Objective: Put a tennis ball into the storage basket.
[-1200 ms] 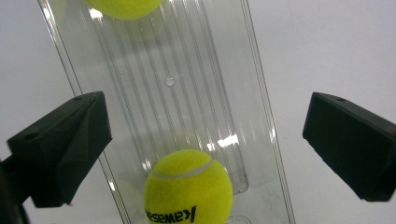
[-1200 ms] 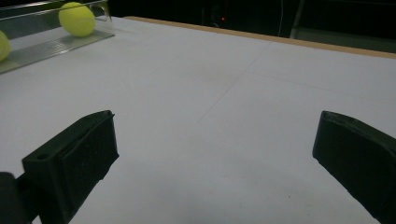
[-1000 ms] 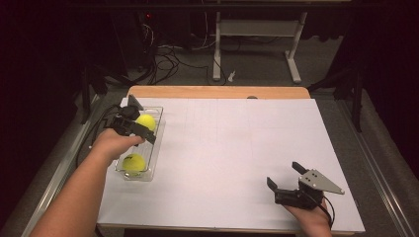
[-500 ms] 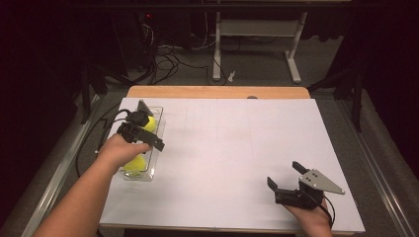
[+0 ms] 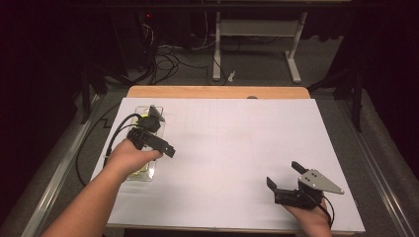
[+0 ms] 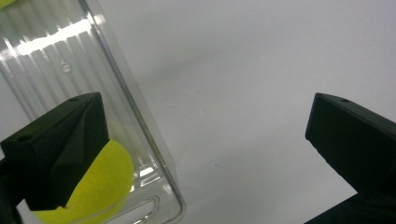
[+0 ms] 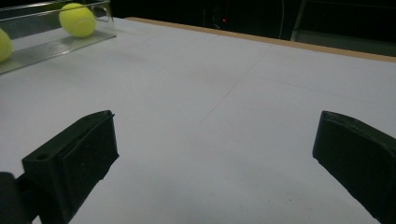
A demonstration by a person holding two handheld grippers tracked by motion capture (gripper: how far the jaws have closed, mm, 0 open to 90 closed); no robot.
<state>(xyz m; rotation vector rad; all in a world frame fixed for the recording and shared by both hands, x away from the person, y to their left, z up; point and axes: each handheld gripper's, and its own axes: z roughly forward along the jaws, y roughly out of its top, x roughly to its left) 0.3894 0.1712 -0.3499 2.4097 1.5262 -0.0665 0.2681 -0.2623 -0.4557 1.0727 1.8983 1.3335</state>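
The left gripper [image 6: 205, 154] hovers with jaws wide and empty over the near end of the clear tray [image 6: 116, 88], where one tennis ball [image 6: 100, 186] lies beside its left jaw, another ball [image 7: 77, 19] sitting farther along

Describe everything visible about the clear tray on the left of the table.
The clear tray is a long, narrow box of transparent, ribbed-floor plastic, open on top, lying flat near the white table's left edge. Two yellow tennis balls sit inside. The left tool, jaws open, hangs over its near end, one jaw over a ball.
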